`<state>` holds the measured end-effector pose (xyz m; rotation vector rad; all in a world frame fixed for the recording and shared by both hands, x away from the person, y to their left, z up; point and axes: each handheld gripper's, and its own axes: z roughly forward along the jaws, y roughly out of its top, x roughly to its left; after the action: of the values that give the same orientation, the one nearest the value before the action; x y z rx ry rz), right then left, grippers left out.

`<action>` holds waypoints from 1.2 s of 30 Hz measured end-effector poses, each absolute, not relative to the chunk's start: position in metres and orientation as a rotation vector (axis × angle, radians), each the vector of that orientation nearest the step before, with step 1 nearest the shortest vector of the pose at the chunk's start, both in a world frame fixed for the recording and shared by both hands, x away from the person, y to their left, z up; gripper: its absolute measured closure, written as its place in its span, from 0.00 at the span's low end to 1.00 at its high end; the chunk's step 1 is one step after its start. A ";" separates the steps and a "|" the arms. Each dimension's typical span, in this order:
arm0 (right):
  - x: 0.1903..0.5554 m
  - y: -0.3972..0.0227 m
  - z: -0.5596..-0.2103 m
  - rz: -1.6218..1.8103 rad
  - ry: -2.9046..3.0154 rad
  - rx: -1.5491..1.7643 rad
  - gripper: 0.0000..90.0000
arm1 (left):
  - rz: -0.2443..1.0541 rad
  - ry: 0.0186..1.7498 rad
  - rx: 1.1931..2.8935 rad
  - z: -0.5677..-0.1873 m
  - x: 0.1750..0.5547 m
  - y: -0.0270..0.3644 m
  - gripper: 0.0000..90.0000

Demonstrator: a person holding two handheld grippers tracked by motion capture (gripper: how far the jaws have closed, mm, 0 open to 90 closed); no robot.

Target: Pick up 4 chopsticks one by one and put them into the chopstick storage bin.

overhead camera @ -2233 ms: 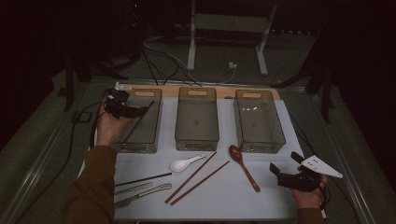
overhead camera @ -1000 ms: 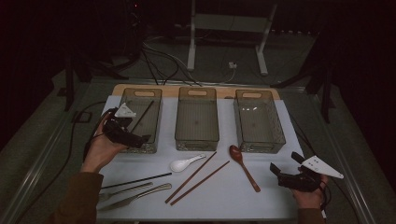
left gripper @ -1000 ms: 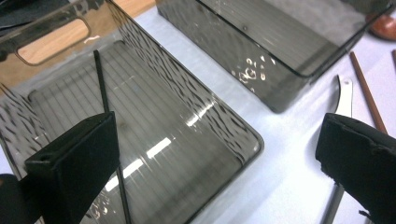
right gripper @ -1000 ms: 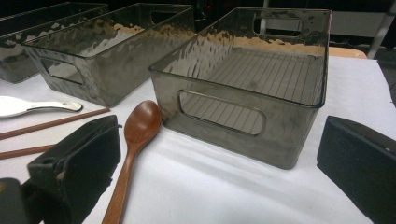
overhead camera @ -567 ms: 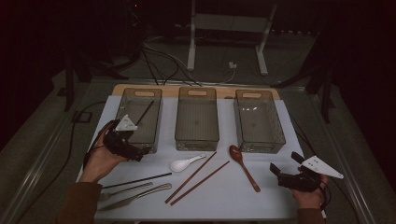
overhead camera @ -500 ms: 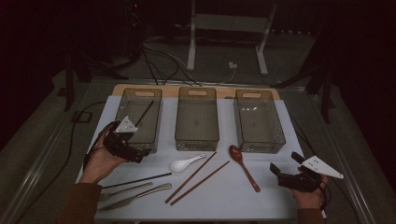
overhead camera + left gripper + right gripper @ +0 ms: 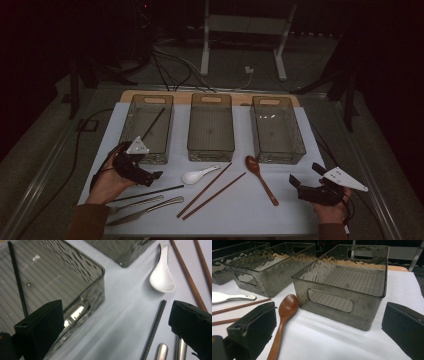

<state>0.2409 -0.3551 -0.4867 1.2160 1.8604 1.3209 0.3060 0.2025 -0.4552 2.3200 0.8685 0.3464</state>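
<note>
The black chopstick is seen lying flat on the desk just beside the left bin, between the gaping, empty left tongs. It is judged light, stiff and slippery — best pinched near mid-length. The right tongs are held wide open — nothing gripped.

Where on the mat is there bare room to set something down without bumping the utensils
Bare mat lies between the wooden spoon and the right gripper, and along the front edge below the brown chopsticks. The middle bin and right bin look empty. It is crowded front-left, where the black chopstick, metal cutlery, white spoon and left gripper sit close.
</note>
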 end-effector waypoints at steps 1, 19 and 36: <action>0.241 -0.355 -0.487 1.321 1.861 1.216 0.00 | 0.341 0.868 2.324 -0.457 0.305 0.203 0.01; 0.241 -0.355 -0.487 1.321 1.862 1.218 0.00 | 0.282 0.858 2.411 -0.478 0.294 0.204 0.03; 0.241 -0.354 -0.487 1.320 1.862 1.220 0.00 | 0.225 0.835 2.520 -0.494 0.287 0.201 0.22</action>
<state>0.2411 -0.3544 -0.4871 1.2205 1.8621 1.3205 0.2871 0.2005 -0.4939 2.5198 0.8346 0.2248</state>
